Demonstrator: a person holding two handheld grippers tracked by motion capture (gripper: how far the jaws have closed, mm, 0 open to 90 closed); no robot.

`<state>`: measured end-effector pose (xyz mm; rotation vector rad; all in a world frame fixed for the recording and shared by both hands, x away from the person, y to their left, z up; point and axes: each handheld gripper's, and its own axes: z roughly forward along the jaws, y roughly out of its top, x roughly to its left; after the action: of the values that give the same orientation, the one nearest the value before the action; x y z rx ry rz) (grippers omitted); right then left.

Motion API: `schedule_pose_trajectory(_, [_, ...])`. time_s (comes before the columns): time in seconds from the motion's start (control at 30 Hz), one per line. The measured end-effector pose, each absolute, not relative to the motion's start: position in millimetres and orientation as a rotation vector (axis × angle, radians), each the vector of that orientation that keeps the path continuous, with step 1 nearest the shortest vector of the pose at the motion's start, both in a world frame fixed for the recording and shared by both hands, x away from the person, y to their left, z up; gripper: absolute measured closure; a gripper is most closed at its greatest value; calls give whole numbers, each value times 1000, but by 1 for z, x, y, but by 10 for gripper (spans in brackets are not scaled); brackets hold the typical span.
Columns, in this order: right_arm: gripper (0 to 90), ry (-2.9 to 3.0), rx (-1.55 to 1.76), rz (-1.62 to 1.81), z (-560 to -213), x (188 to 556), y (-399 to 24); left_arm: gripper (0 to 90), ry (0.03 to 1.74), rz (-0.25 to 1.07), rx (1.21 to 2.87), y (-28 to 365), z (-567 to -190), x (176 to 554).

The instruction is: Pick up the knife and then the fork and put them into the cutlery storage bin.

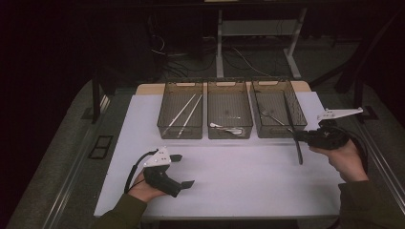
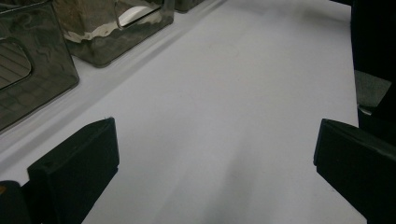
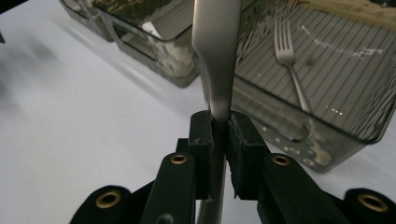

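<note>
From the high view, the right gripper (image 1: 305, 136) is clenched on a long dark piece of cutlery (image 1: 292, 125) whose long axis runs from near the person, below the jaws, up and away over the front wall of the right bin (image 1: 301, 107); the far end hangs above that bin, so the drop most likely turns on carrying it straight ahead of this gripper. The left gripper (image 1: 184, 171) sits well apart, with its jaws released and nothing between them, so the right hand is far nearer the bin. In the left gripper view, bare white table (image 2: 224, 116) lies between the spread jaws, with the bins up and to their left. In the right gripper view, the cutlery (image 3: 217, 56) rises straight up from the pinched jaws, a flat, matte metal handle that widens toward the top. The bin holding a fork (image 3: 289, 70) lies just ahead and to the right.
</note>
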<state>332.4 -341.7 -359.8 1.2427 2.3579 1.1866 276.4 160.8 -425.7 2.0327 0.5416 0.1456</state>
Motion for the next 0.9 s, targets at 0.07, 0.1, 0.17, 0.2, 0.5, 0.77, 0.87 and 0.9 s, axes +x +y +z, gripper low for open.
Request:
schedule_pose_trajectory(0.07, [800,2344,1245,1192,-357,336,-341,0,542,145,2030,161,-426,277])
schedule_pose_trajectory(0.1, [800,2334,1242,1194,-355,338,-342,0,544,144,2028,161,-426,277])
schedule_pose_trajectory(0.17, [800,2320,1244,1201,-351,342,-342,0,549,141,2023,161,-426,277])
schedule_pose_trajectory(0.2, [800,2310,1239,1201,-349,343,-342,0,550,140,2023,161,-426,277])
schedule_pose_trajectory(0.5, [800,2241,1230,1228,-323,368,-340,0,546,141,2022,161,-426,277])
schedule_pose_trajectory(0.77, [800,2218,1203,1175,-305,399,-333,0,547,138,2018,161,-426,277])
schedule_pose_trajectory(0.87, [800,2202,1202,1158,-301,410,-332,0,547,139,2017,161,-426,277])
schedule_pose_trajectory(0.9, [800,2195,1202,1160,-301,414,-332,0,547,139,2019,162,-426,277])
